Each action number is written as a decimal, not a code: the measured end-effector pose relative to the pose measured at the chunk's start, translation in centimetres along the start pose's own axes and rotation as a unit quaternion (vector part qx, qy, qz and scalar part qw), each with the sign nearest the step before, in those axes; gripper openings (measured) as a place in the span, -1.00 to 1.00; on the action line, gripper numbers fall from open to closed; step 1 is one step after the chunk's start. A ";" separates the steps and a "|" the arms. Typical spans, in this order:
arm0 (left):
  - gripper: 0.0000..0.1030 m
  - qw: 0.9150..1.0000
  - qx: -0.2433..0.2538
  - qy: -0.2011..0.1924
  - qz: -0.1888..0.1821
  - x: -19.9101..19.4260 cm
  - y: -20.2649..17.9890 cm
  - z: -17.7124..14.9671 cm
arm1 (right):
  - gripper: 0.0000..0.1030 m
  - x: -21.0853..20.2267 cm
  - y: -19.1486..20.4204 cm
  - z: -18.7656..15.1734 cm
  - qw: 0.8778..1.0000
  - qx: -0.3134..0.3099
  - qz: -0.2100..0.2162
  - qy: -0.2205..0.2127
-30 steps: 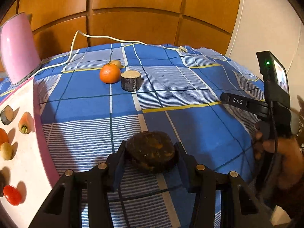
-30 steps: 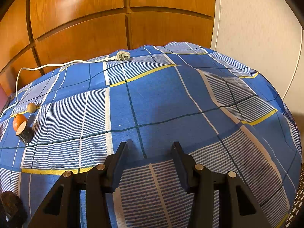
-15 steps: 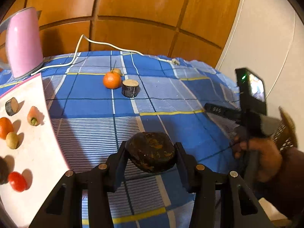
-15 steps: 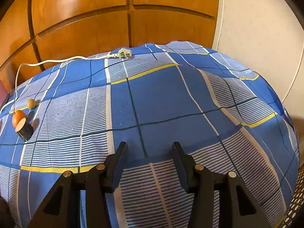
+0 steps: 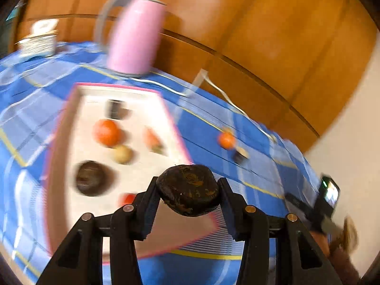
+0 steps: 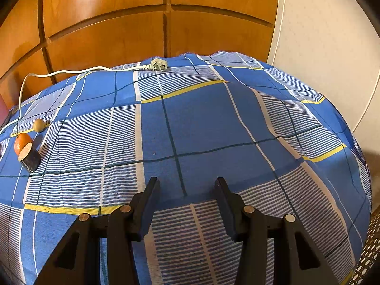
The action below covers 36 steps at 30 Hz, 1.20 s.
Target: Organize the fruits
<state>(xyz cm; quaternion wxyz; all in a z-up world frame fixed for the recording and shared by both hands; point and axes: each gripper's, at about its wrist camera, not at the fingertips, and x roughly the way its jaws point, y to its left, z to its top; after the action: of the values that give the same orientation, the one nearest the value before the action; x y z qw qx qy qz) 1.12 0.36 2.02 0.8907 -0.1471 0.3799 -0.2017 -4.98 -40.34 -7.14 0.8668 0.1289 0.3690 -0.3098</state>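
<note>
My left gripper (image 5: 188, 190) is shut on a dark brown, wrinkled fruit (image 5: 188, 193), lifted above the near right corner of a white tray with a pink rim (image 5: 177, 128). On the tray lie an orange (image 5: 106, 131), a small tan fruit (image 5: 122, 154), a dark round fruit (image 5: 90, 178), a carrot-like piece (image 5: 153, 140), a dark cut piece (image 5: 115, 110) and a red fruit (image 5: 127, 199). On the cloth to the right sit another orange (image 5: 226, 140) (image 6: 21, 142), a dark cut log piece (image 6: 29, 158) and a small tan ball (image 6: 38, 124). My right gripper (image 6: 186, 190) stands open over bare cloth.
A pink kettle (image 5: 134, 33) stands behind the tray, its white cord (image 6: 59, 72) running to a plug (image 6: 158, 66). Stacked white dishes (image 5: 38, 40) sit far left. A blue checked cloth (image 6: 201, 123) covers the table. Wooden panels stand behind. A person's hand holds the right gripper's handle (image 5: 326, 204).
My left gripper has swung left and risen with the dark fruit and has rolled, so the tray and kettle now fill its view. The right gripper's view is almost the same.
</note>
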 end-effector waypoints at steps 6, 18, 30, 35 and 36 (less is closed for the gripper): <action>-0.06 0.997 -0.053 -0.017 0.059 -1.1 4.0 0.4 | -0.05 -0.1 0.0 0.0 1.000 -0.002 -0.001 0.000; -0.06 0.993 -0.052 -0.016 0.106 -1.0 5.2 -0.1 | -0.05 0.0 0.4 0.0 1.000 -0.012 -0.011 -0.003; -0.06 0.993 -0.068 -0.003 0.100 0.1 5.8 1.2 | -0.05 0.0 0.5 0.0 1.000 -0.018 -0.016 -0.002; -0.06 0.991 -0.099 -0.001 0.090 1.1 7.0 3.5 | -0.05 0.0 0.5 0.0 1.000 -0.017 -0.014 -0.003; -0.06 0.991 -0.103 -0.003 0.089 1.3 7.3 3.9 | -0.05 -0.1 0.5 0.0 1.000 -0.016 -0.013 -0.003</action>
<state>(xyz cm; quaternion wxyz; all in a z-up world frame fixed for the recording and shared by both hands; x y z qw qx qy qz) 6.61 6.55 0.87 0.8865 -0.2041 0.4073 -0.0812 -4.72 -39.95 -7.12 0.8656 0.1091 0.3732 -0.3156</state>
